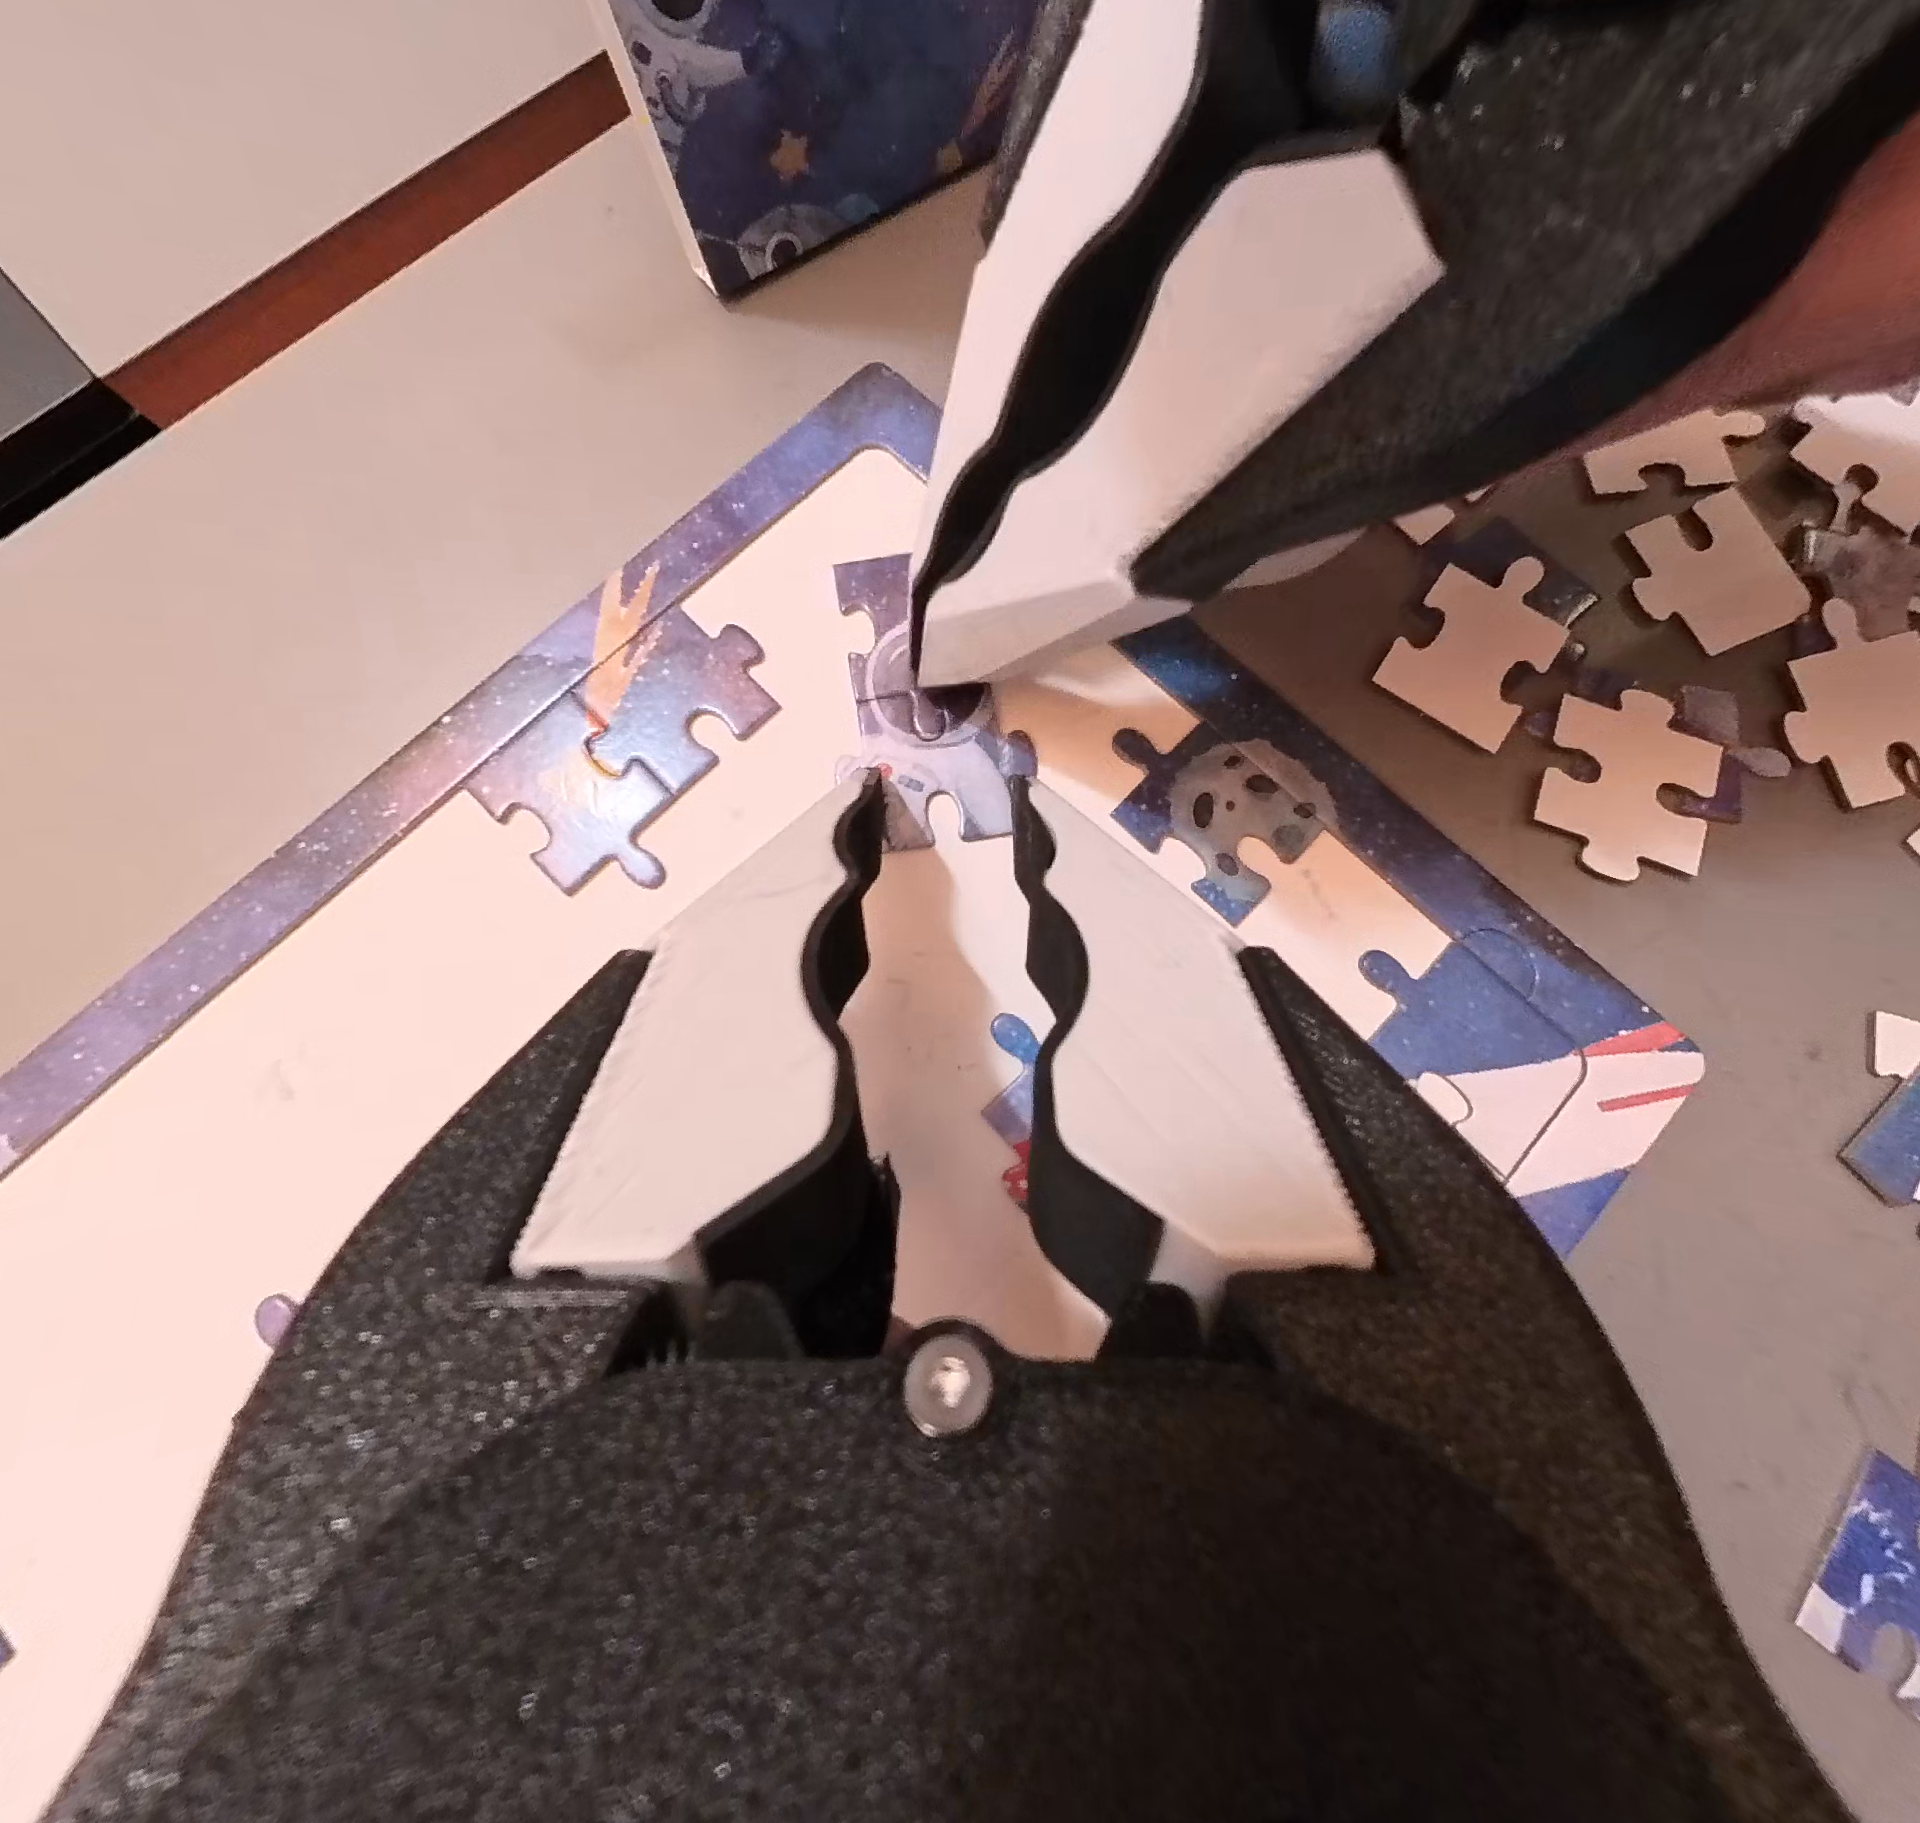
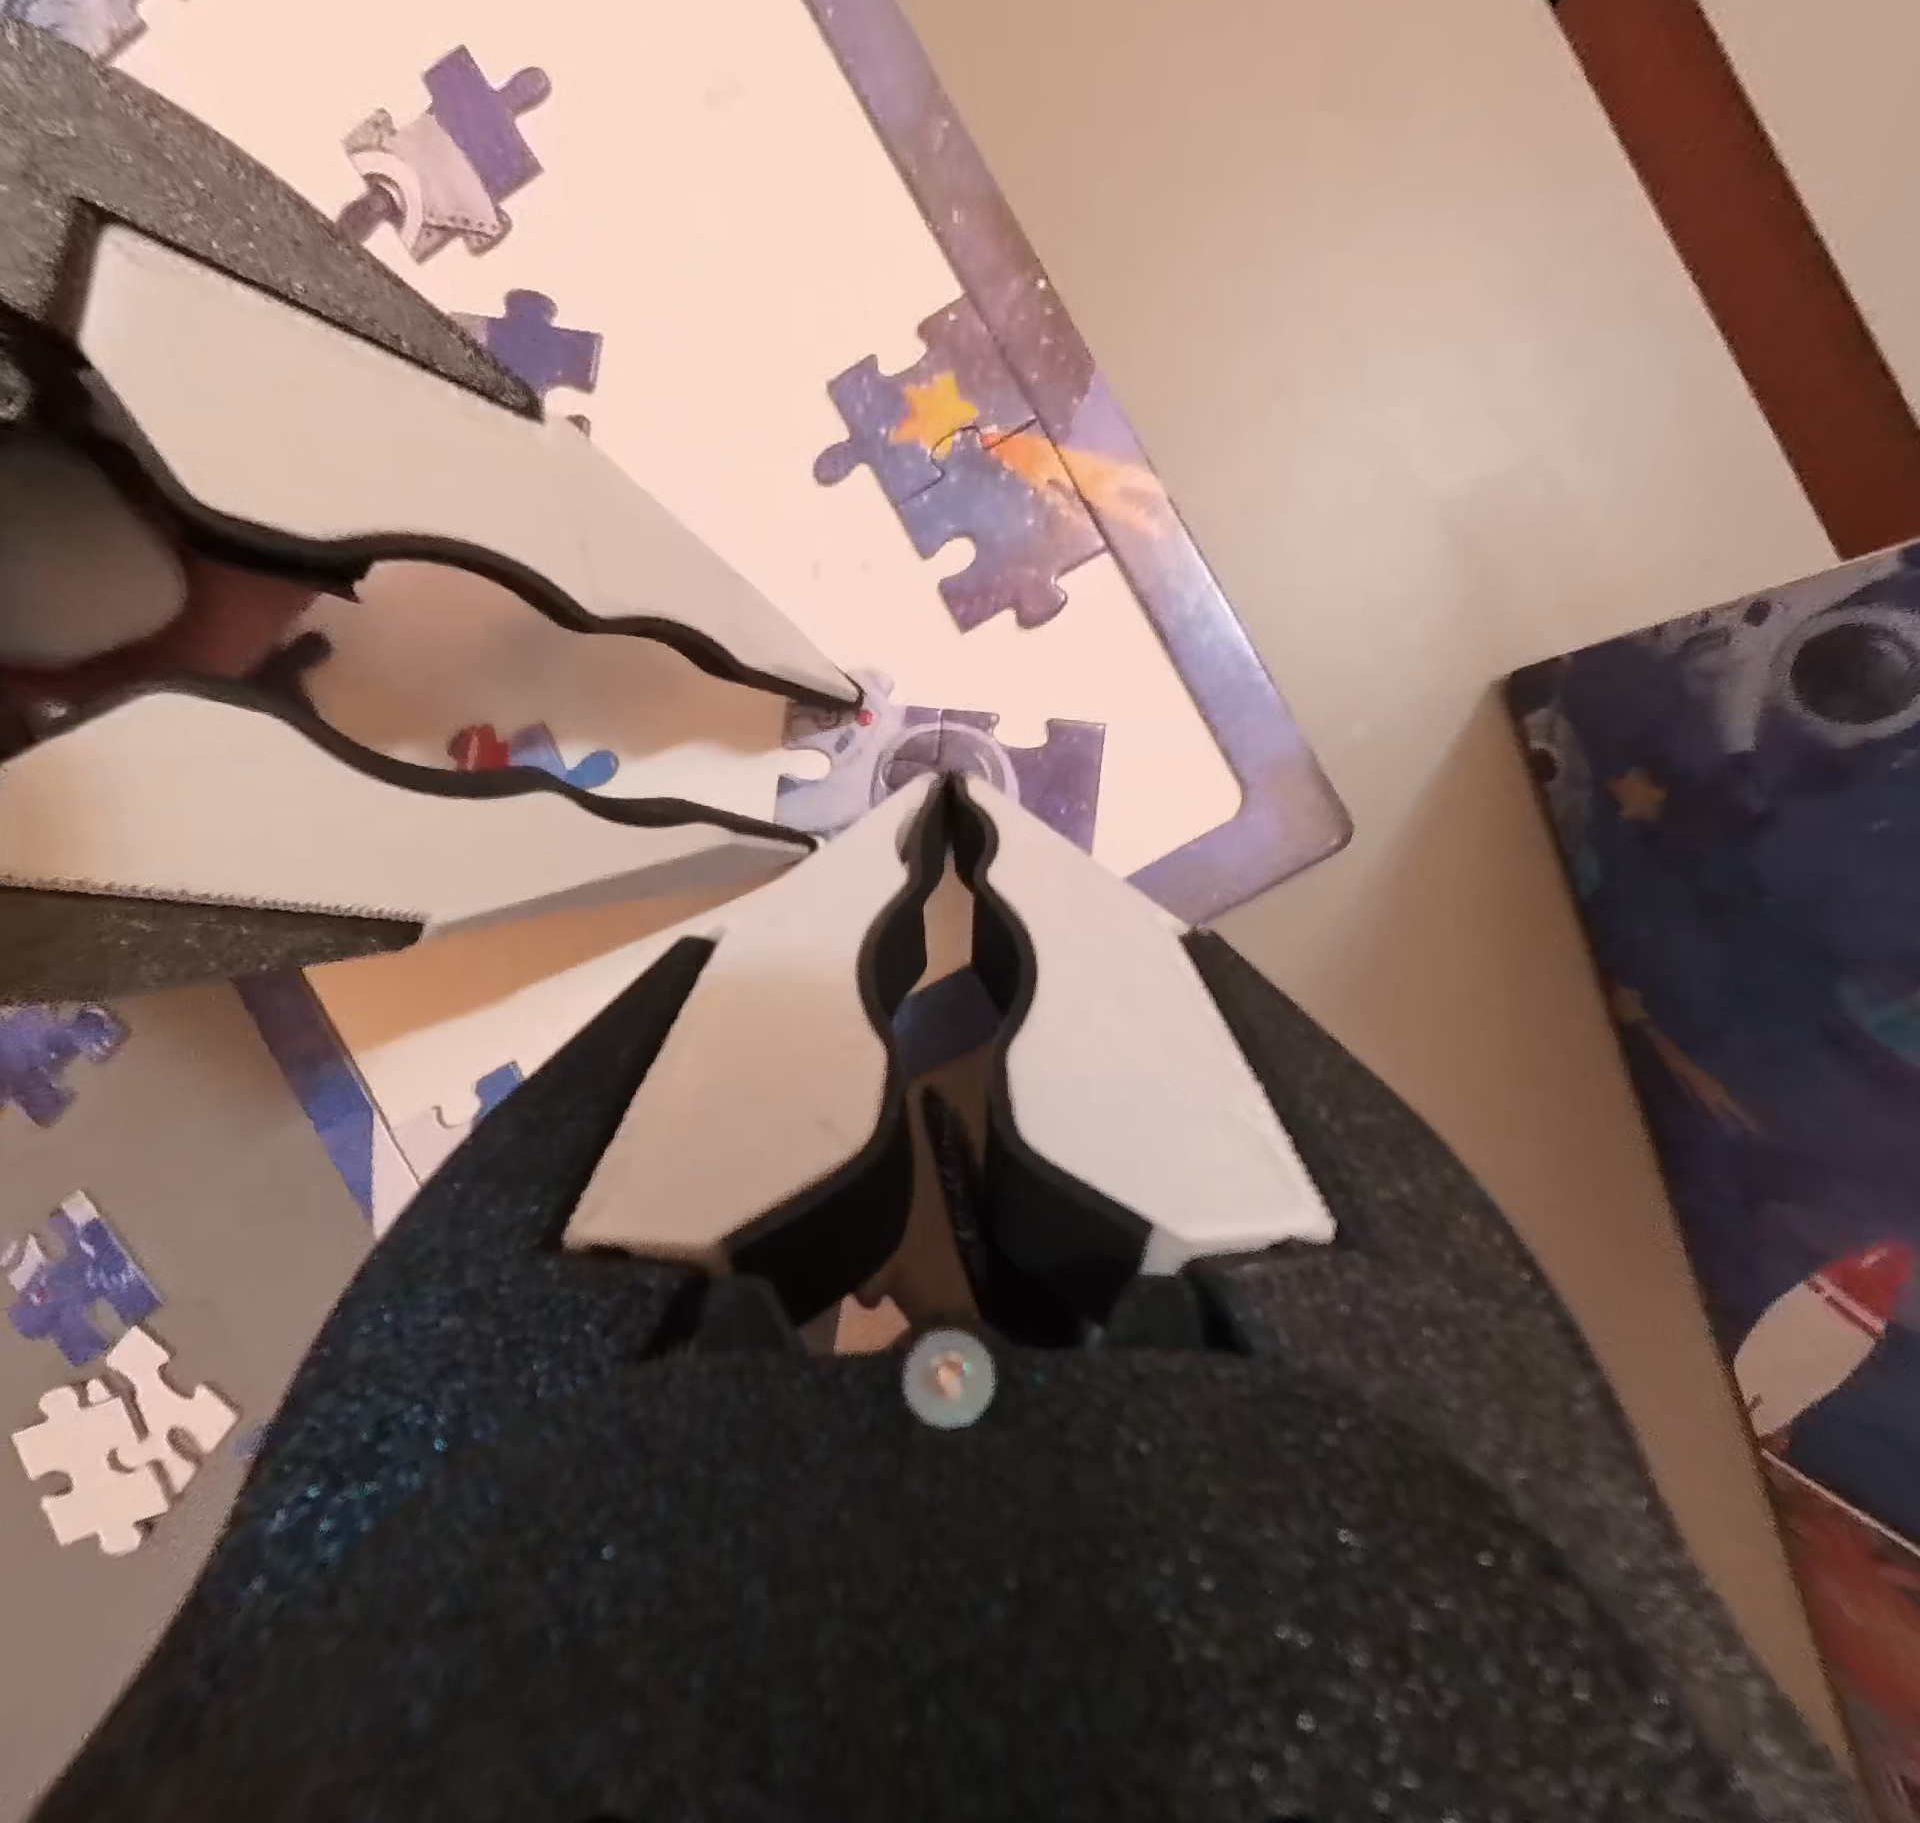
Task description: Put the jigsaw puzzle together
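Puzzle tray (image 1: 312, 843) is lying flat, mostly bare. Box (image 2: 1725, 942) is standing beside it. Two joined astronaut pieces (image 1: 914, 724) are sitting mid-tray. Left gripper (image 1: 940, 786), jaws parted, is bracing the lower piece. Right gripper (image 2: 948, 784), tips together and empty, is pressing the seam; judged seating step, next needing downward pressure. Comet pair (image 2: 966, 464): two pieces.

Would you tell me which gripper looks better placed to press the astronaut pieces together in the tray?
Probably the right gripper. Its fingertips are closed and sit right on the seam of the astronaut pieces, so it could push down there. The left gripper is open, straddling the lower piece's edge, better suited to steadying it.
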Motion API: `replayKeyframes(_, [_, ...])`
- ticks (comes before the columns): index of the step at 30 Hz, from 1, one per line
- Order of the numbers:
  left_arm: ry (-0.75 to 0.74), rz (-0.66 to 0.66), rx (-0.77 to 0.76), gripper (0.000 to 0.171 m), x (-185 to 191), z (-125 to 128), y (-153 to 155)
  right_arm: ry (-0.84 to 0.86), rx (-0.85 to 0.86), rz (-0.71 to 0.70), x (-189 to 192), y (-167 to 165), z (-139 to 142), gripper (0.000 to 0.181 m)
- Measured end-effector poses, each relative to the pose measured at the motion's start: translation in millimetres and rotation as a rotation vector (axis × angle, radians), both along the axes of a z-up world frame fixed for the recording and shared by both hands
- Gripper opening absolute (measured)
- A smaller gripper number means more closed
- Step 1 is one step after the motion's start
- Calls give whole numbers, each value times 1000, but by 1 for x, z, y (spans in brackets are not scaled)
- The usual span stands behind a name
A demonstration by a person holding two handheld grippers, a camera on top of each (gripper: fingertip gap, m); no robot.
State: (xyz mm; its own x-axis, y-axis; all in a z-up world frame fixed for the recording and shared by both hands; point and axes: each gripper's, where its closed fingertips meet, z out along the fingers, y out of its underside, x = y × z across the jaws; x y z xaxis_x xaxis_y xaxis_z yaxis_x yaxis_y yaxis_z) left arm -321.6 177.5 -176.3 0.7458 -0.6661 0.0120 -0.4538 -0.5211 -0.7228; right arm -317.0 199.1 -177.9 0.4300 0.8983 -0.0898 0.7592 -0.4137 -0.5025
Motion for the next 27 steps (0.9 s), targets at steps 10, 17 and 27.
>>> replayKeyframes(10, [-120, 73, -13, 12, -46, 32, -3, 81, 24, -126, 21, 28, 14, 0])
replayKeyframes(17, [-116, 35, -87, 9, -53, 20, -14, 98, 57, -136, 12, 26, 5, 0])
replayKeyframes(27, [-52, 46, -73, 5, -37, 5, -6, 96, 17, -68, -3, 11, 2, 0])
